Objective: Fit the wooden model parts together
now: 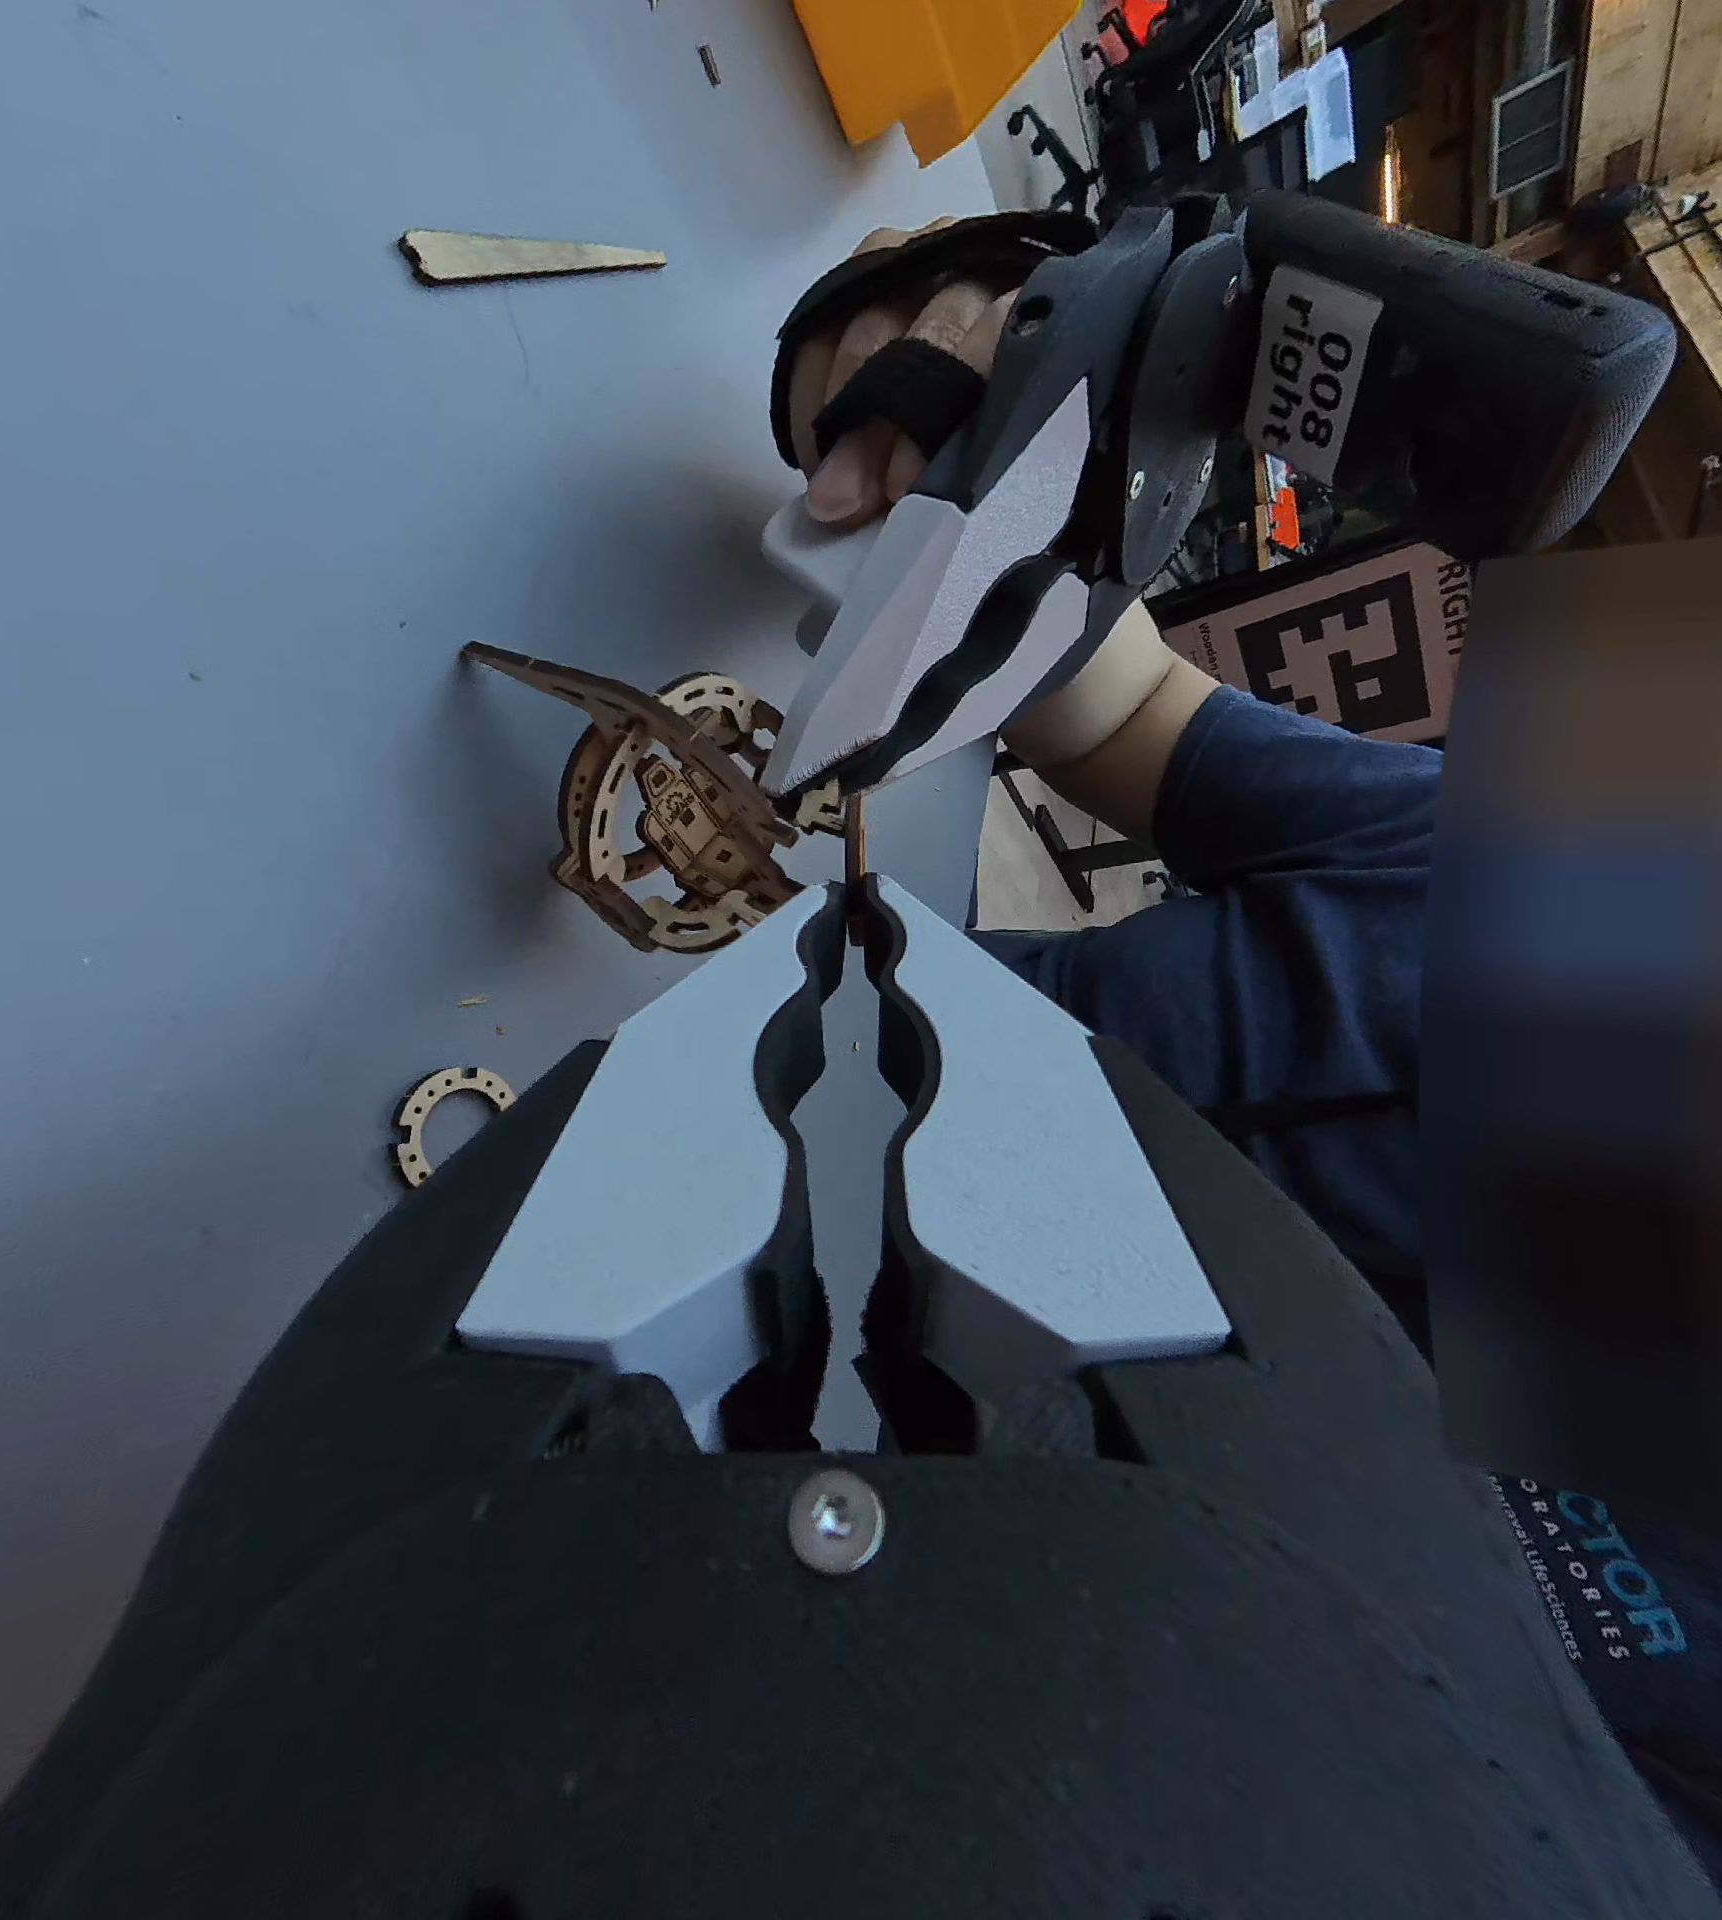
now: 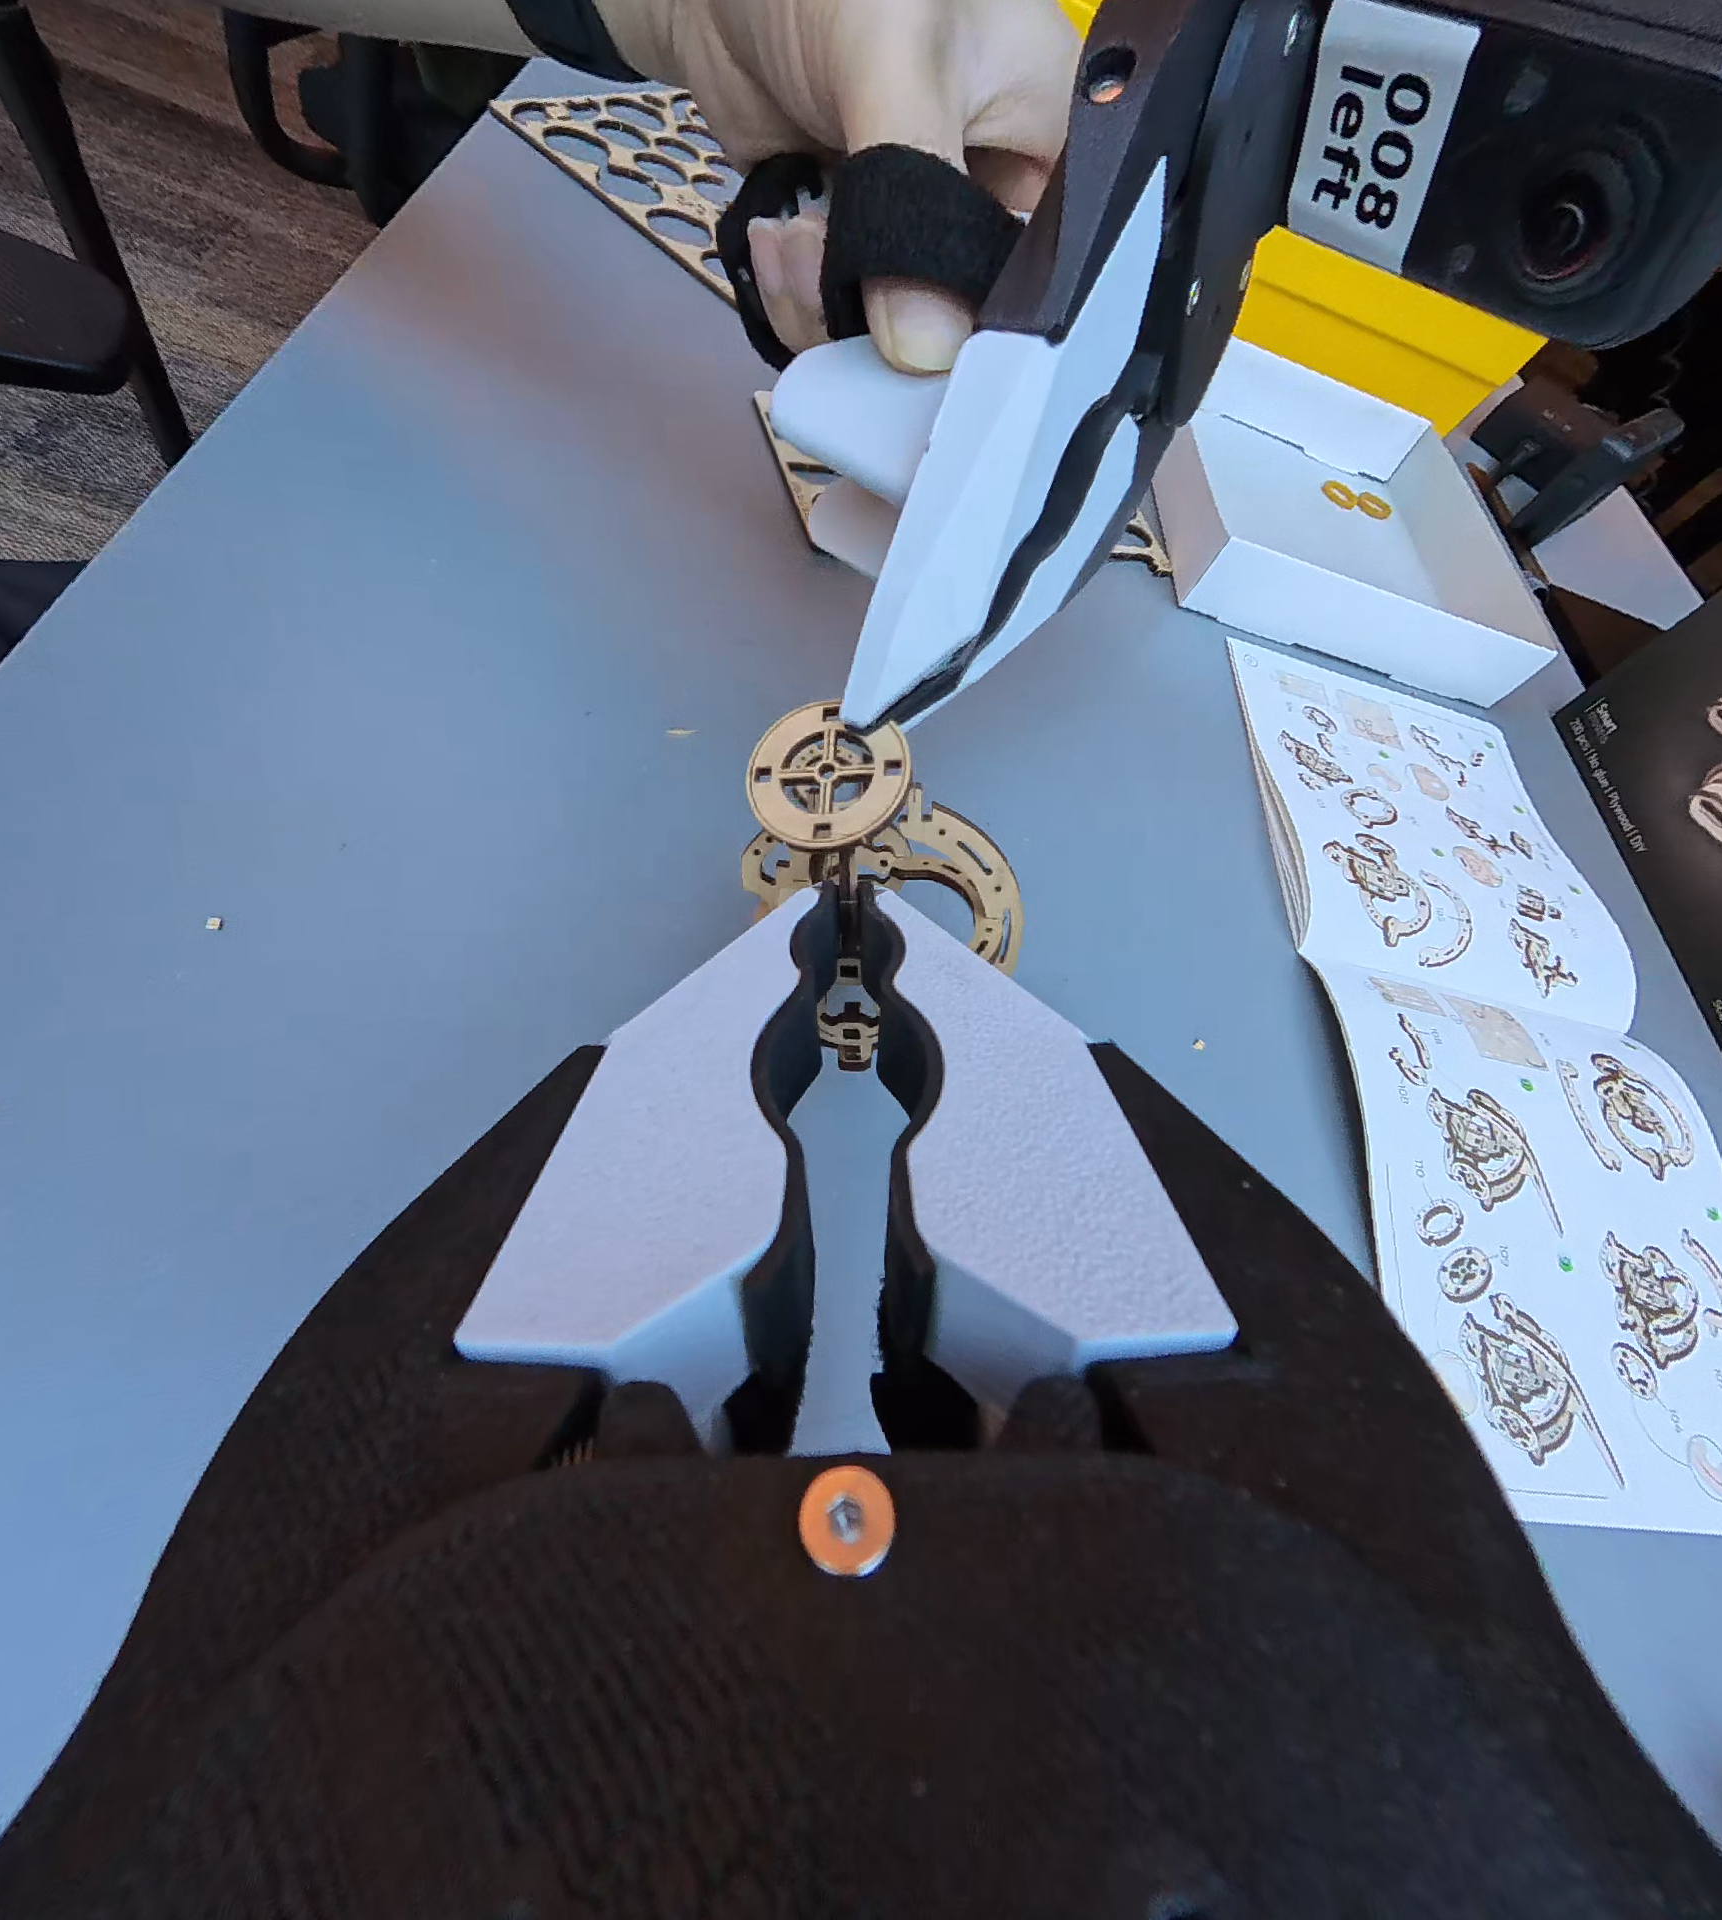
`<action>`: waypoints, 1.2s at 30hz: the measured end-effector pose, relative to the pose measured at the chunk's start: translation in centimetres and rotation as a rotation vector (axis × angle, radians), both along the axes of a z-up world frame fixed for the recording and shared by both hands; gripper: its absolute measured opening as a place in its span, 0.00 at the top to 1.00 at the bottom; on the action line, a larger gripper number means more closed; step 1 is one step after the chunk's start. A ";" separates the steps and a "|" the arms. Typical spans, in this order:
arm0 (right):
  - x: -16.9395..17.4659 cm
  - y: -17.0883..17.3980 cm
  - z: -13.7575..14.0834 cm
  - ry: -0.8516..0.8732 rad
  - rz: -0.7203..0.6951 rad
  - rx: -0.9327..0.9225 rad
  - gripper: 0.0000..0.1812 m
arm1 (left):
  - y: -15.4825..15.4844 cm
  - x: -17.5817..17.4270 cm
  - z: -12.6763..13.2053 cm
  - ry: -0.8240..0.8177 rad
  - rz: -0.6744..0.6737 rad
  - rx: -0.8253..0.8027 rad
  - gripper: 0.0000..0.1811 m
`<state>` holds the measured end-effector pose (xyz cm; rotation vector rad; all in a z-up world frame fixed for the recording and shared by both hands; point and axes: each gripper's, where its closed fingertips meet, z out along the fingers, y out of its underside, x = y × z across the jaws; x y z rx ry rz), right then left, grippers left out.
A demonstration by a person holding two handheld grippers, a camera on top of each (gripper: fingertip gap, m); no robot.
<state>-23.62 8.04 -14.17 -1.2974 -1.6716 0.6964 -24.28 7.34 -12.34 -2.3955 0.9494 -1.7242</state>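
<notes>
The left gripper (image 2: 872, 717) pinched the rim of a wooden disc (image 2: 826, 774), while the right gripper (image 2: 849, 904) clamped the half-built model (image 1: 675, 821) (held above the grey table (image 2: 369, 675)). The step looked like seating the disc; next probably needed careful alignment, then a gentle push.

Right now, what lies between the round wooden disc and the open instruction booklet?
In the right wrist view, only bare grey tabletop lies between the round spoked wooden disc and the open white instruction booklet; the curved wooden assembly sits just below that stretch.
</notes>
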 end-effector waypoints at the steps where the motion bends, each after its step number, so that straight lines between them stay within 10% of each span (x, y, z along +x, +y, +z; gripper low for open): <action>1: 0.0 0.0 0.0 -0.001 0.002 -0.001 1.00 | 0.0 0.0 0.0 -0.004 0.007 -0.003 1.00; 20: 0.3 0.0 -0.6 0.014 0.015 -0.024 1.00 | 0.4 -0.4 -0.8 -0.078 0.056 -0.070 1.00; 36: -0.9 -0.7 1.8 0.215 0.074 -0.178 1.00 | 0.1 -3.8 3.4 -0.240 0.135 -0.004 1.00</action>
